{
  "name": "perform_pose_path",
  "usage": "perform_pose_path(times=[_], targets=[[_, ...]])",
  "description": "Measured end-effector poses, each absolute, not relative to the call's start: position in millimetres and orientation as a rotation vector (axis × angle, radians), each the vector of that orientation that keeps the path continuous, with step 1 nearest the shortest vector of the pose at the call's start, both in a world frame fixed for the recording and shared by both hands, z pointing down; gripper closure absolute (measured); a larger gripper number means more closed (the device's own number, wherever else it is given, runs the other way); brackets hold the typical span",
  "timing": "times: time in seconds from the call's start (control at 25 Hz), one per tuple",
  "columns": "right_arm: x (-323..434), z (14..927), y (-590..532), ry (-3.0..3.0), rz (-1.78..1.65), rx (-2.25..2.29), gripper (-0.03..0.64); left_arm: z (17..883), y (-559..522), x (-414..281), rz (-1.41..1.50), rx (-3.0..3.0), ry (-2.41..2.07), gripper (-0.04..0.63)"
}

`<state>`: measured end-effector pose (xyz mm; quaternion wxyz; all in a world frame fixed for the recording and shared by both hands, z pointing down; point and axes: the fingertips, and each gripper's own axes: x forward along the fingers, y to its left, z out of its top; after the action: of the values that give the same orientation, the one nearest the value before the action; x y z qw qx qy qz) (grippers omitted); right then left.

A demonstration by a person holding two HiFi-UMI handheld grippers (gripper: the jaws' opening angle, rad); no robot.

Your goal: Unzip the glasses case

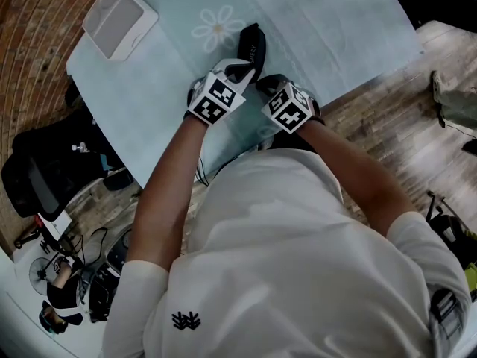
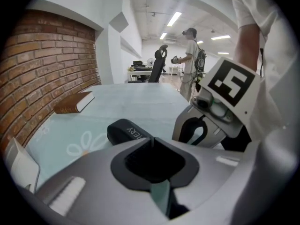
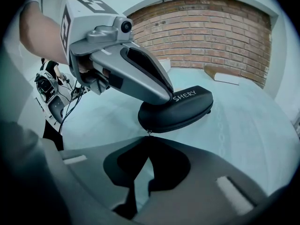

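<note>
On the pale-blue surface point(image 1: 335, 36), my left gripper point(image 2: 151, 142), jaws pressed together, pins the glasses case point(image 3: 180, 109). My right gripper point(image 3: 149, 137) pinches the tiny zipper pull point(image 3: 148, 133), which I fear may slip free.

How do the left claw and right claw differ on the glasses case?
The left claw rests on top of the glasses case; the right claw meets its near end. The left claw pinches nothing; the right claw pinches the small zipper pull. Both are shut.
</note>
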<state>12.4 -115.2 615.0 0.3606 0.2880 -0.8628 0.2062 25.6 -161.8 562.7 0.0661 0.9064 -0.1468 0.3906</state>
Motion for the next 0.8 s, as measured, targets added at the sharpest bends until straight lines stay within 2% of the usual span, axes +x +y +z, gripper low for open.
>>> perform_pose_path(times=[0.8], targets=[[33, 609, -120, -2.244, 0.445, 0.677, 0.618, 566, -165, 24, 1.212, 2.726, -0.474, 0.543]])
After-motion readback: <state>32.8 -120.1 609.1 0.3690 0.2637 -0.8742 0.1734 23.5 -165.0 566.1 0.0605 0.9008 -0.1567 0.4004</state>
